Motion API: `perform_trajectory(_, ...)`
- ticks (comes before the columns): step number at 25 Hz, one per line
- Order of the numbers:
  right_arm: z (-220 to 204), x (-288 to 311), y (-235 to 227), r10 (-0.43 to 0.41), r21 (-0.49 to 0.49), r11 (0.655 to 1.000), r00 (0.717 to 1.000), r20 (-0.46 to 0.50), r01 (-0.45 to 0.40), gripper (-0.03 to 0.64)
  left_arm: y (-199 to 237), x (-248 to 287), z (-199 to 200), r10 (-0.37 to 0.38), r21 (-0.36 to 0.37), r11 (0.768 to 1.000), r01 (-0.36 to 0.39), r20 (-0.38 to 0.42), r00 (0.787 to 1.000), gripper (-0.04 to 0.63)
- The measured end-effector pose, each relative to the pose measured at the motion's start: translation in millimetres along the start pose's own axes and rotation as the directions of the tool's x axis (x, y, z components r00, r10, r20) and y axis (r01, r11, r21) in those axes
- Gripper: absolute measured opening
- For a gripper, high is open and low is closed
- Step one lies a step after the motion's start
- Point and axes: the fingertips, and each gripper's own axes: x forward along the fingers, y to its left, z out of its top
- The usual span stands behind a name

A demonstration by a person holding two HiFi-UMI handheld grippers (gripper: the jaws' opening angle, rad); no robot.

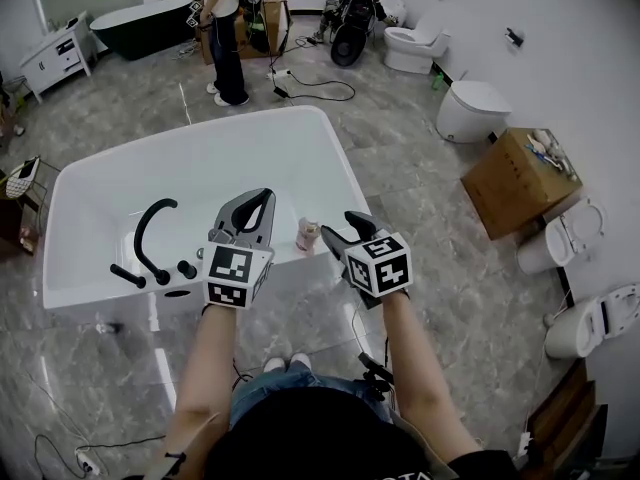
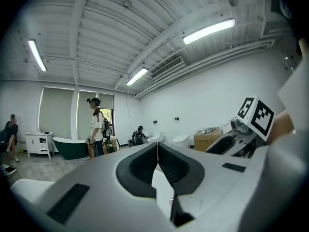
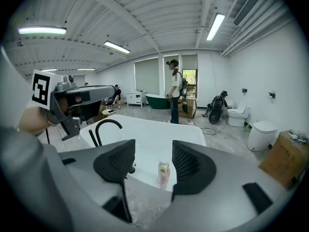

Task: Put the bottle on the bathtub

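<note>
Bottle [image 1: 308, 234] stands upright on the near rim of the bathtub [image 1: 347, 173], long axis vertical. Right gripper [image 1: 342, 230] is the nearer one, just beside the bottle. Its jaws are wide apart and empty, with the bottle straight ahead past the gap. Left gripper [image 1: 258, 203] is closed on nothing and tilted upward. Placement looks done. Likely next move: right gripper backs straight off.

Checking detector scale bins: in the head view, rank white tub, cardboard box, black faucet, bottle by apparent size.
1. white tub, by far
2. cardboard box
3. black faucet, nearly as tall as the box but thin
4. bottle, clearly smallest
</note>
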Motion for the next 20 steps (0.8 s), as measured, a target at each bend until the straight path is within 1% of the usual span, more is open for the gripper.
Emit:
perform_trajectory(4,13,-25,-1,-0.056,0.027,0.998,0.997,0.062,0.054,0.249,-4,-8,18,0.001,-0.011,1.000,-0.001,0.048,0.999,0.012)
perform_trajectory(8,31,-45,-9,-0.083,0.131,0.989,0.987,0.135,0.066,0.249,-6,-11,33,0.007,-0.023,1.000,-0.005,0.076,0.997,0.012)
perform_trajectory(10,43,-56,-10,-0.103,0.145,0.986,0.979,0.174,0.078,0.247,-6,-15,38,0.013,-0.040,0.999,-0.009,0.092,0.996,0.012)
perform_trajectory(12,55,-68,-9,-0.126,0.132,0.986,0.969,0.213,0.100,0.234,-4,-20,43,0.024,-0.048,0.999,-0.019,0.109,0.994,0.012)
perform_trajectory(16,80,-92,-4,-0.161,0.072,0.987,0.943,0.291,0.146,0.182,3,-26,55,0.042,-0.044,0.998,-0.036,0.142,0.989,0.012)
perform_trajectory(18,95,-106,-1,-0.177,0.041,0.984,0.923,0.343,0.173,0.154,4,-28,63,0.043,-0.029,0.999,-0.039,0.159,0.986,0.012)
perform_trajectory(20,109,-121,-1,-0.202,0.014,0.977,0.895,0.397,0.214,0.105,5,-29,72,0.041,-0.011,0.999,-0.039,0.177,0.983,0.012)
